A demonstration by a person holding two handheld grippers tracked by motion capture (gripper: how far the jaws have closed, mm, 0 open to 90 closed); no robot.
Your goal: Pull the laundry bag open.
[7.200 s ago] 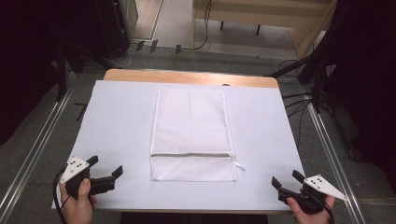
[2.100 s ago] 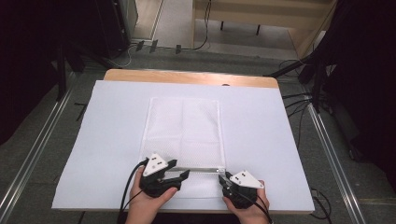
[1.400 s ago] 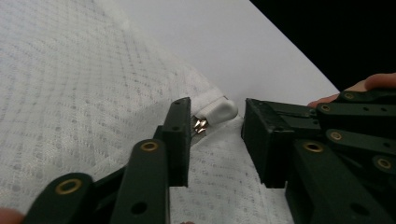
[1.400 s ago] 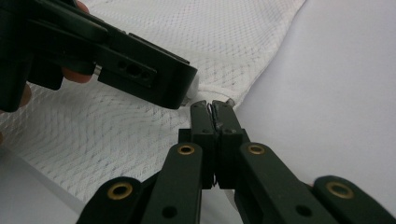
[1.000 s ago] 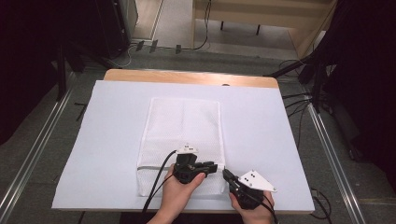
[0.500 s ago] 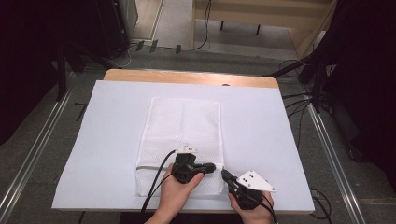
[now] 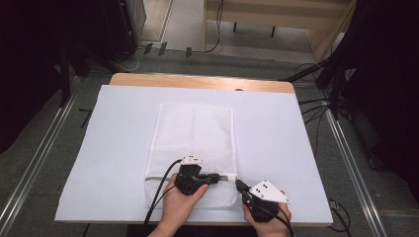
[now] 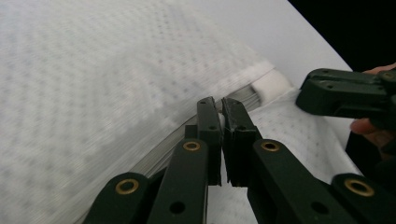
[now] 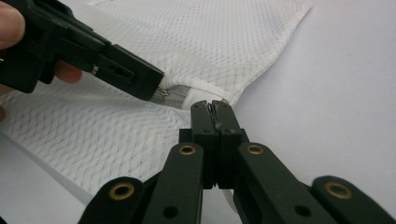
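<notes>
Mesh bag [image 7: 192, 133] flat; right gripper [image 7: 240, 185] clamps its edge as anchor, left gripper [image 7: 217, 177] pinches zipper pull [image 9: 163, 92].

I see the mesh bag [image 7: 192, 143] lying mid-sheet [image 7: 113, 148], left gripper [image 7: 217, 177] on its zipper line, right gripper [image 7: 239, 185] just beside its corner

No readable text, label, brand, number or sign appeared anywhere, not on the mesh bag [image 7: 193, 148], the grippers or the table [image 7: 296, 128].
</notes>
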